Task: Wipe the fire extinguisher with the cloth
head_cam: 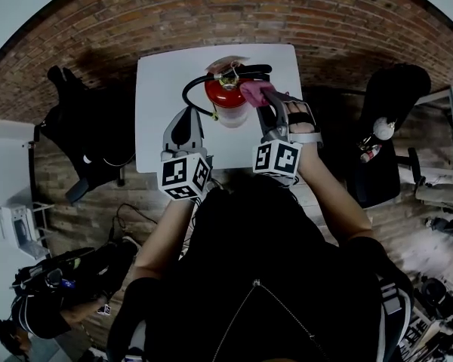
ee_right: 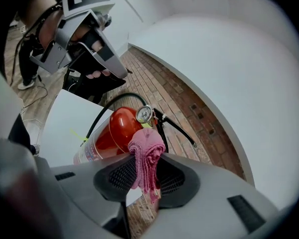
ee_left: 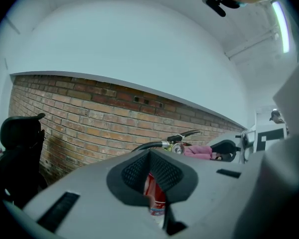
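Brick-walled studio workspace.
Bare brick wall (head_cam: 211,13), small white counter (head_cam: 155,111), black office chairs (head_cam: 83,134), floor cables (head_cam: 128,217).

Fire extinguisher (head_cam: 226,100) on table's (head_cam: 155,89) far middle, cloth (head_cam: 254,93) touching its right side, brick wall (head_cam: 211,13) behind table.

Fire extinguisher (ee_right: 114,128): red painted metal body, glossy, bright highlights. Label band (ee_right: 87,151) on it: pale, smooth, slight sheen. Gauge (ee_right: 144,114): shiny metal rim, clear face. Hose (ee_right: 102,114): black, rubber-like, dull. Cloth (ee_right: 147,158): pink, ribbed knit, soft, matt, frayed at lower edge. Right gripper (ee_right: 144,176) and left gripper (ee_left: 150,176): grey plastic shells, matt, smooth. Pads (ee_right: 117,176): black, mesh-textured, dull. Marker cubes: flat black-and-white print. Table (head_cam: 155,111): white top, smooth, matt. Wall (head_cam: 211,13): red-brown brick, rough, pale mortar lines.
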The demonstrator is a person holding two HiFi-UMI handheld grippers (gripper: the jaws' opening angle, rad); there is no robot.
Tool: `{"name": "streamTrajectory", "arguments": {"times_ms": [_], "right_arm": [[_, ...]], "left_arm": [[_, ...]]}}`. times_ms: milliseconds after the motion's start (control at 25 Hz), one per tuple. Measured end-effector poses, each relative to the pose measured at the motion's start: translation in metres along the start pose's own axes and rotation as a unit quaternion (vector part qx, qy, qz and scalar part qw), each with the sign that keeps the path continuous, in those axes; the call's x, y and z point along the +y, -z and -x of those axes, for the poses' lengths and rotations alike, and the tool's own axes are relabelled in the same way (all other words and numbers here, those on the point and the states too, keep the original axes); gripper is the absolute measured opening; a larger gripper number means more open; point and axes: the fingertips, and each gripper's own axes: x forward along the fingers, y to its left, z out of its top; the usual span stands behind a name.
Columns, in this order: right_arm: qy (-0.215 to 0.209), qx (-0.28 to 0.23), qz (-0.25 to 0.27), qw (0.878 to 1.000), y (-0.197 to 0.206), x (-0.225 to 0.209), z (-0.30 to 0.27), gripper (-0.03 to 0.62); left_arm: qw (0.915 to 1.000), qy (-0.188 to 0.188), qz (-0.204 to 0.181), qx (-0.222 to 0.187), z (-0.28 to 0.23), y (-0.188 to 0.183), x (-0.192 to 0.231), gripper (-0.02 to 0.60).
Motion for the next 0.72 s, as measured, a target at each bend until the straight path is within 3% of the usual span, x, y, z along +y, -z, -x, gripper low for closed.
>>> {"name": "streamTrajectory", "arguments": {"times_ms": [440,720], "right_arm": [[-0.055,-0.045,-0.137,0.988,0.034,-0.01,-0.004,0.114],[-0.115,-0.101,-0.266,0.952,0.043,-0.02,0.019,0.114]], "left_arm": [[0.9994,-0.032,-0.004,-0.01,-0.014,-0.002,-0.03,0.009],[0.9987,-0.043,-0.015,-0.024,-0.01,-0.008,-0.05,0.011]]}}
